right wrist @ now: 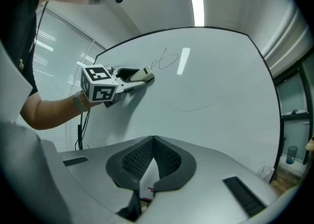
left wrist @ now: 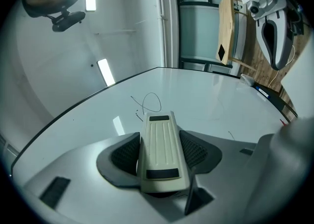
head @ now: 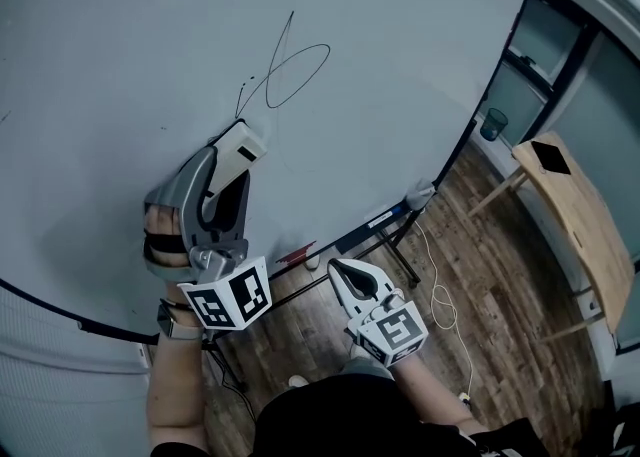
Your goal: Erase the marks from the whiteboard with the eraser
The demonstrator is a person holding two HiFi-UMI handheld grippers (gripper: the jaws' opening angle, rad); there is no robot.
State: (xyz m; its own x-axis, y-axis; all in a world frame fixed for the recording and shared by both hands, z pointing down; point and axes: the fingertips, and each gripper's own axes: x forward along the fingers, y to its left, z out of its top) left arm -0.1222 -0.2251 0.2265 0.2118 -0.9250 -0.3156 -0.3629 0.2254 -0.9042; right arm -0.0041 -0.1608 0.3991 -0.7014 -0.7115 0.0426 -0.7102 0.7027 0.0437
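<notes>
My L hand-held gripper (head: pixel 232 160) was clamped on the eraser (left wrist: pixel 161 149), its tip vs. the whiteboard (head: pixel 400 95) just below the marks (head: pixel 290 70). R hand-held gripper (right wrist: pixel 153 142) was low, jaws together, w/ nothing between.

The pale grey-white whiteboard (head: pixel 400 65) carries thin black pen marks (head: pixel 290 70): a loop crossed by a straight stroke. The cream ribbed plastic eraser (left wrist: pixel 162 149) has lengthwise grooves and two black rectangular patches, one at each end. The left claw (head: pixel 235 160) is matte grey with charcoal pads in a fine grid texture; the right claw (right wrist: pixel 152 142) has the same grey shell and dark gridded pads. The left marker cube (head: pixel 228 295) and right marker cube (head: pixel 397 330) are white with black square codes. The wood-plank floor (head: pixel 500 275) is streaky mid-brown. The light tan wooden desk (head: pixel 575 215) bears a black square patch (head: pixel 550 157). The small cup (head: pixel 493 124) is dark teal.
</notes>
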